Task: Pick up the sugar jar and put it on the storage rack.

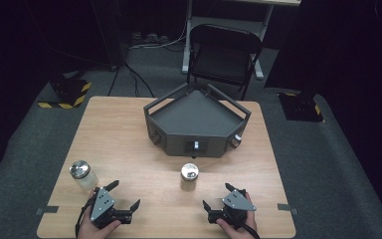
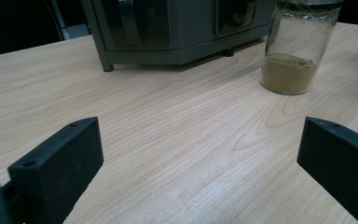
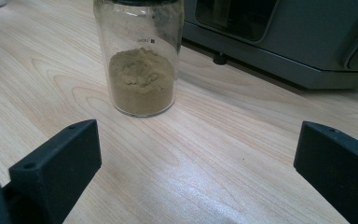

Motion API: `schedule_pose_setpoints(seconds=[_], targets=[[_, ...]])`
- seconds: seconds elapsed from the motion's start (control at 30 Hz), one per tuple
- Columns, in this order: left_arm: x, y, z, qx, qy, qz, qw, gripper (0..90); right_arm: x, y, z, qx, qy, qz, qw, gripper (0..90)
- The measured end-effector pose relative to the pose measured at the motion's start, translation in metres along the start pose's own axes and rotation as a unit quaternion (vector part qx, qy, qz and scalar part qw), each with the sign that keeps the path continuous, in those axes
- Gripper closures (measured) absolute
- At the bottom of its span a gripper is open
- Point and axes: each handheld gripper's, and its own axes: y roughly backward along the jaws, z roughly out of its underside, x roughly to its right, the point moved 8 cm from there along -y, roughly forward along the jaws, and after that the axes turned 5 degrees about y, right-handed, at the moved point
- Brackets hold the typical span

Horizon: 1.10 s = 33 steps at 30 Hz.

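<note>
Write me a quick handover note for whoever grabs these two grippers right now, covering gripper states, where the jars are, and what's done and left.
Left gripper: open, holding nothing, near the table's front left.
Right gripper: open, holding nothing, near the front right.
Powder jar: upright, lid on, mid-table in front of the grey tray, brownish powder in its lower part. It stands ahead of both grippers, apart from them.
Second jar: upright, lid on, at the left just beyond the left gripper.
Done: nothing visibly handled; the tray looks empty.
Left: probably closing on the powder jar first, then the second jar.
</note>
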Motion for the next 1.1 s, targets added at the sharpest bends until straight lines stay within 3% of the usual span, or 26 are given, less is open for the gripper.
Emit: schedule_pose_setpoints(seconds=[0.27, 0.6, 1.1], targets=[[-0.004, 0.010, -0.005, 0.016, -0.001, -0.012, 0.9998, 0.6, 0.000, -0.001, 0.000, 0.000, -0.004, 0.000, 1.0000, 0.6], [-0.016, 0.024, -0.009, 0.033, 0.007, -0.044, 0.9985, 0.6, 0.000, -0.001, -0.001, -0.002, -0.003, 0.001, 1.0000, 0.6], [-0.036, 0.048, -0.014, 0.065, 0.027, -0.092, 0.9933, 0.5, 0.000, -0.002, -0.001, -0.002, -0.001, -0.001, 1.0000, 0.6]])
